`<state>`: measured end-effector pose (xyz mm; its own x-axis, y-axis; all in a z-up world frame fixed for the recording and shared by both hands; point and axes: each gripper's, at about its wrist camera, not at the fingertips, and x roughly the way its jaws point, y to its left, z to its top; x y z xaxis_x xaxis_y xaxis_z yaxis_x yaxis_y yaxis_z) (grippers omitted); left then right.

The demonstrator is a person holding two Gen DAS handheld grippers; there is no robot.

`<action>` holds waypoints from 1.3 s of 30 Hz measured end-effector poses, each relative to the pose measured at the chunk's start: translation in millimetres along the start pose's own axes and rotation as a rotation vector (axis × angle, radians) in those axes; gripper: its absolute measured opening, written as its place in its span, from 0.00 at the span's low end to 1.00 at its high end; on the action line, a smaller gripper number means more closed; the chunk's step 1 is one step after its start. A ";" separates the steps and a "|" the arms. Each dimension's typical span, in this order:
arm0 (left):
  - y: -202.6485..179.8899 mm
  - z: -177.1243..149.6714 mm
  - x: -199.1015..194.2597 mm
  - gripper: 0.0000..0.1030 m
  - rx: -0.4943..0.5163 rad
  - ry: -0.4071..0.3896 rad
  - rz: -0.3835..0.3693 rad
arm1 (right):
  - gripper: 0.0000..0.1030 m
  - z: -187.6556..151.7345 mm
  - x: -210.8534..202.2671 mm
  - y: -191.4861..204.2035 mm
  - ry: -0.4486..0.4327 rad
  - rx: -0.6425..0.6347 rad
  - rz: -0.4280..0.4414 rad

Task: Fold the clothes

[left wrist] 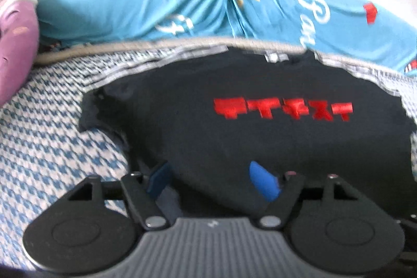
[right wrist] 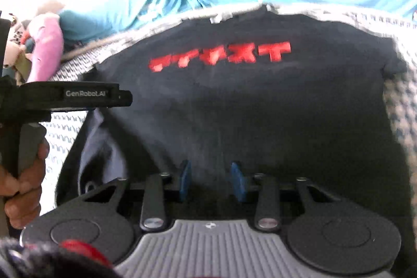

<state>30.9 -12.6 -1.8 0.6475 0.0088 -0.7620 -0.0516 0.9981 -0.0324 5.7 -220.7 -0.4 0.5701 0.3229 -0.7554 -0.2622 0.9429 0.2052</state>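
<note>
A black T-shirt (left wrist: 260, 142) with a red block print (left wrist: 284, 110) lies flat on the bed, collar at the far side. My left gripper (left wrist: 211, 181) hovers at the shirt's near hem toward its left side, blue pads (left wrist: 263, 184) far apart, open, with black cloth lying between them. My right gripper (right wrist: 211, 180) is over the near hem of the same shirt (right wrist: 247, 108), open with a narrower gap, cloth showing between the pads. The left gripper (right wrist: 125, 97) appears side-on in the right wrist view, where a paler inside of the hem (right wrist: 101, 142) shows.
A blue-and-white houndstooth bedspread (left wrist: 47, 147) lies under the shirt. Behind the collar lies a turquoise printed cover (left wrist: 182, 7), a purple cushion (left wrist: 15, 48) at far left. A person's hand (right wrist: 23, 181) holds the left gripper's handle.
</note>
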 end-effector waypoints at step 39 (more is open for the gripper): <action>113.9 -8.1 -47.4 0.89 -0.206 -0.076 0.085 | 0.14 -72.8 16.5 150.8 -0.095 -0.680 0.176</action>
<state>-11.8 100.2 25.3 0.6893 0.1044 -0.7169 -0.2571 0.9604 -0.1073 -81.2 -79.2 -27.2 0.5324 0.5006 -0.6826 -0.7669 0.6266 -0.1387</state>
